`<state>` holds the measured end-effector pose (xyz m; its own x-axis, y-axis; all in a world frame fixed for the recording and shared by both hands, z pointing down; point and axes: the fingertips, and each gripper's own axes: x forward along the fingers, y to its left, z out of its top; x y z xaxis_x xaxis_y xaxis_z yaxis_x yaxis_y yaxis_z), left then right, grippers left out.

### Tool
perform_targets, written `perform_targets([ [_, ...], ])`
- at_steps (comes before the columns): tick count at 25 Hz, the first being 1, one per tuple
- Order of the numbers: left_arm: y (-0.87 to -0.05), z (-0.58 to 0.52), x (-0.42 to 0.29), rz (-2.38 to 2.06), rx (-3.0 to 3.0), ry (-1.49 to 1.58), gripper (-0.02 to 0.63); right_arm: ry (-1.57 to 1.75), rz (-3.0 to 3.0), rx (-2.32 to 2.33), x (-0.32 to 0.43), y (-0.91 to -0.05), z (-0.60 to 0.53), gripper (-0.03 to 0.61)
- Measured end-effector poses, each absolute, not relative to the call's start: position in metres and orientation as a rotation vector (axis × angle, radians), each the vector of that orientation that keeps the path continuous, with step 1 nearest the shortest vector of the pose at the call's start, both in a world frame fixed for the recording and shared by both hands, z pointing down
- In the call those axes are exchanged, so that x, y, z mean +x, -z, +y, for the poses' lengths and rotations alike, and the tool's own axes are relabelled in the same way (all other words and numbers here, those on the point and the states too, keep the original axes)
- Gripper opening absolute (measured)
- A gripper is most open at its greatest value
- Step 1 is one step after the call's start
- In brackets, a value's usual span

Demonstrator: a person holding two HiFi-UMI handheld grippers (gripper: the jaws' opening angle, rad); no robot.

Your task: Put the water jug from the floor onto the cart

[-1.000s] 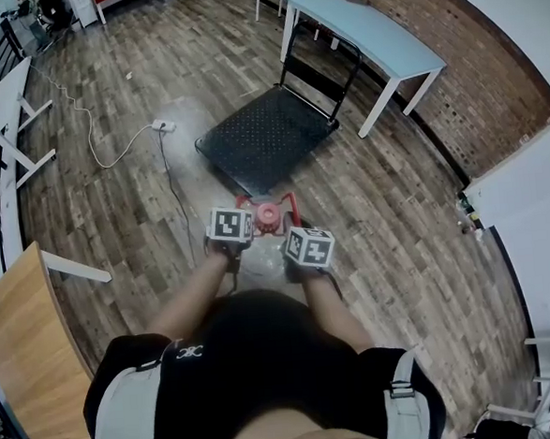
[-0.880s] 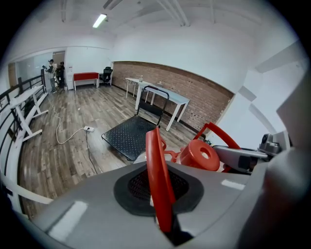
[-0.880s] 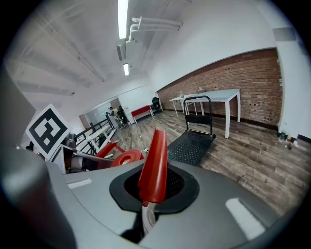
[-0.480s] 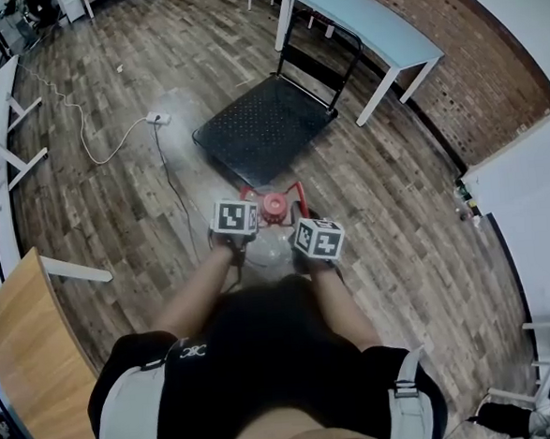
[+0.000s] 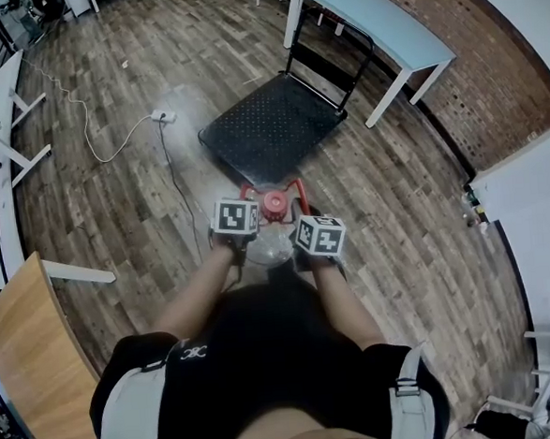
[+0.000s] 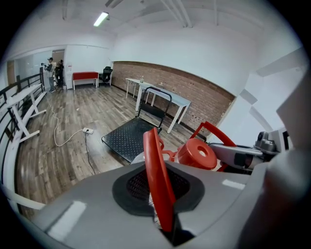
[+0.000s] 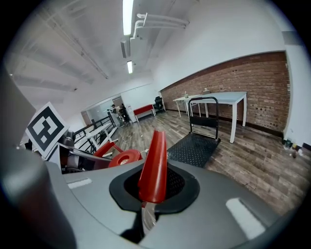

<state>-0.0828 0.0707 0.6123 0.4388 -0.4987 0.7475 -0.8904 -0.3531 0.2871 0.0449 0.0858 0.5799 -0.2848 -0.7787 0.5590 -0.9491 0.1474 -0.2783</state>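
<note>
Clamping jug (image 5: 274, 203) handles (image 6: 156, 180) — left gripper (image 5: 241, 205) just loosening | right gripper (image 5: 305, 216) tight | body (image 5: 266, 248) half-hidden

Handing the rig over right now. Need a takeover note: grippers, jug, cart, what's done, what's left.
Left gripper: clamped on one red handle of the jug; its jaws have just been opening a little, with the handle between them.
Right gripper: shut on the other red handle.
Jug: hangs between both grippers, just short of the cart's near edge.
Done: jug gripped and apparently lifted.
Left: carry it over the cart, set it down, release.
</note>
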Motion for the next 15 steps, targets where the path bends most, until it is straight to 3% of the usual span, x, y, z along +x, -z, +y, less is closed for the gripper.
perform_targets([
  [15, -0.623, -0.017, -0.079, -1.211, 1.93, -0.713, 0.023, -0.878, -2.199, 1.527, 0.049, -0.587, -0.008, 0.025],
])
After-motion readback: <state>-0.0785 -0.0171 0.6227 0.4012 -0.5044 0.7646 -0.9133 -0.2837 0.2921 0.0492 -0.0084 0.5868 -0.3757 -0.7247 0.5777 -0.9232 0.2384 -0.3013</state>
